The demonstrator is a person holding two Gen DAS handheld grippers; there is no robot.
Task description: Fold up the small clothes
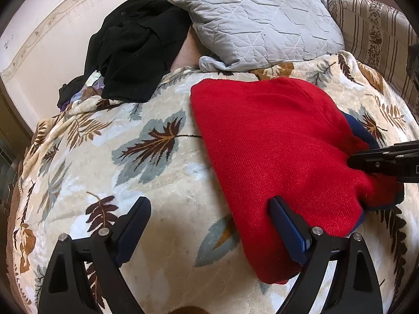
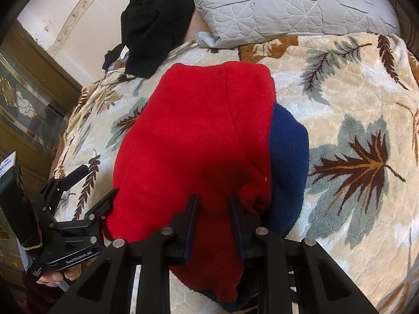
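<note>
A small red knit garment (image 1: 272, 141) with navy blue trim (image 2: 286, 162) lies folded over on a leaf-patterned blanket (image 1: 162, 188). It also shows in the right wrist view (image 2: 193, 141). My left gripper (image 1: 209, 206) is open, its right finger resting at the garment's near left edge. It also shows at the lower left of the right wrist view (image 2: 97, 180). My right gripper (image 2: 213, 201) is shut on a bunched fold of the red garment at its near end. It enters the left wrist view from the right (image 1: 352, 161).
A black garment (image 1: 136, 41) lies heaped at the back left beside a grey quilted pillow (image 1: 256, 23). A striped floral cushion (image 1: 374, 36) sits at the back right. A white wall and a gold-framed glass cabinet (image 2: 28, 110) stand to the left.
</note>
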